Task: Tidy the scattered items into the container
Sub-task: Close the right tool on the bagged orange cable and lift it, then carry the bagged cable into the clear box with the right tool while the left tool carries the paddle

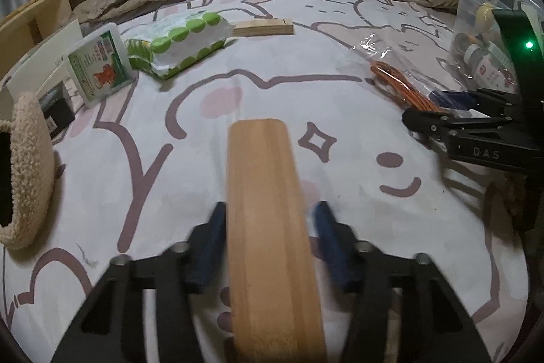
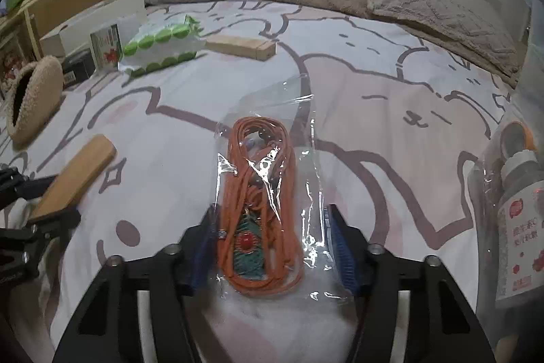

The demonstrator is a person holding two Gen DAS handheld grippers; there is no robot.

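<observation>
left gripper (image 1: 270, 240) brackets the stiff, light wooden block (image 1: 268, 227) at lower centre, left pad touching, right just off; right gripper (image 2: 272, 247) straddles the slippery bagged orange cord (image 2: 261, 193), not yet pinching.

The left claw (image 1: 268, 247) points steeply down at the bed, its blue-padded fingers (image 1: 209, 247) astride a wooden block (image 1: 268, 227), the left pad against it and the right just beside it. The right claw (image 2: 272, 247) tilts down likewise, its fingers (image 2: 341, 247) flanking a clear packet (image 2: 268, 193), pads not visibly pressing.
</observation>
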